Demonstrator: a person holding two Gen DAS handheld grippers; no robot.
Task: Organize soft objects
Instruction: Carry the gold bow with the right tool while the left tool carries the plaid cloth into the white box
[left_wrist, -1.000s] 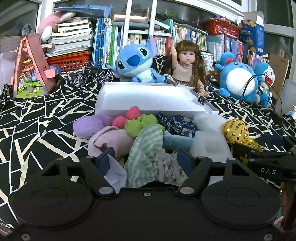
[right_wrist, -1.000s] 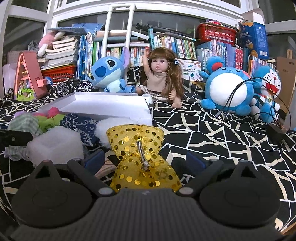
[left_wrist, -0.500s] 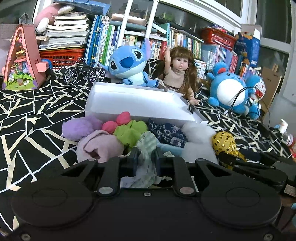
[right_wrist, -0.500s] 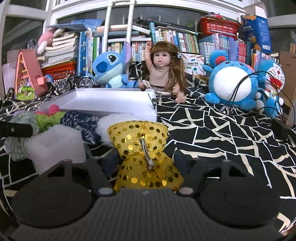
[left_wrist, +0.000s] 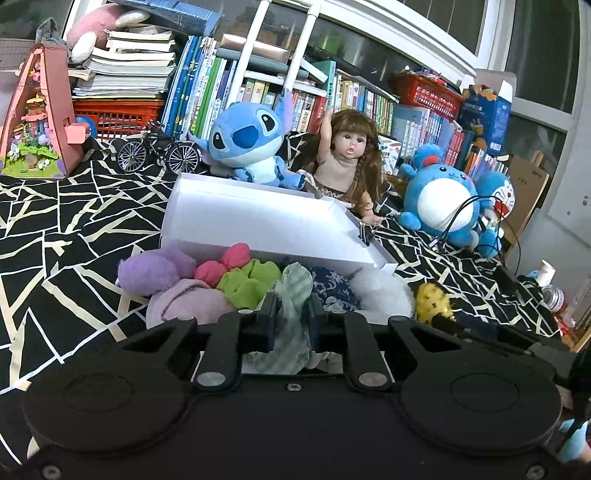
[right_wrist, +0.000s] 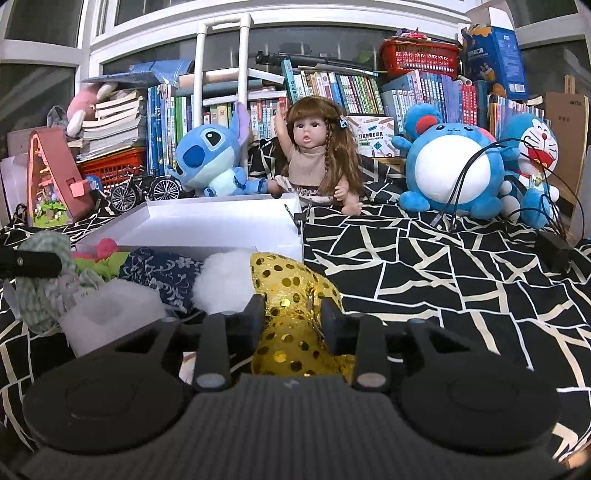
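Green-and-white checked soft cloth (left_wrist: 293, 291) is pinched tight between the two black fingers of the left gripper (left_wrist: 291, 314). It sits at the front of the pile of soft things, just before the white open cardboard box (left_wrist: 258, 218).

The gold shiny bow with round sequins (right_wrist: 291, 291) lies between the fingers of the right gripper (right_wrist: 293, 317). Those fingers are closing on it, and both seem to press its sides now.

Around them is the rest of the pile: a purple fluffy ball (left_wrist: 147, 271), a pink knitted piece (left_wrist: 192, 301), a lime green soft piece (left_wrist: 249, 282), a dark blue flowered cloth (right_wrist: 162, 271) and a white fluffy puff (right_wrist: 225, 282). They all lie on the black blanket with white lines (right_wrist: 424, 277), touching the front wall of the box.

Behind the box sit a blue plush alien toy (left_wrist: 245, 144) and a brown-haired doll (left_wrist: 349, 158).

I think this is the picking-up step. Both soft things are caught but not yet in the box, which looks empty inside. Next, each hand needs to lift its thing clear of the pile, carry it over the front wall, and let go inside. The cloth may drag its neighbours along.
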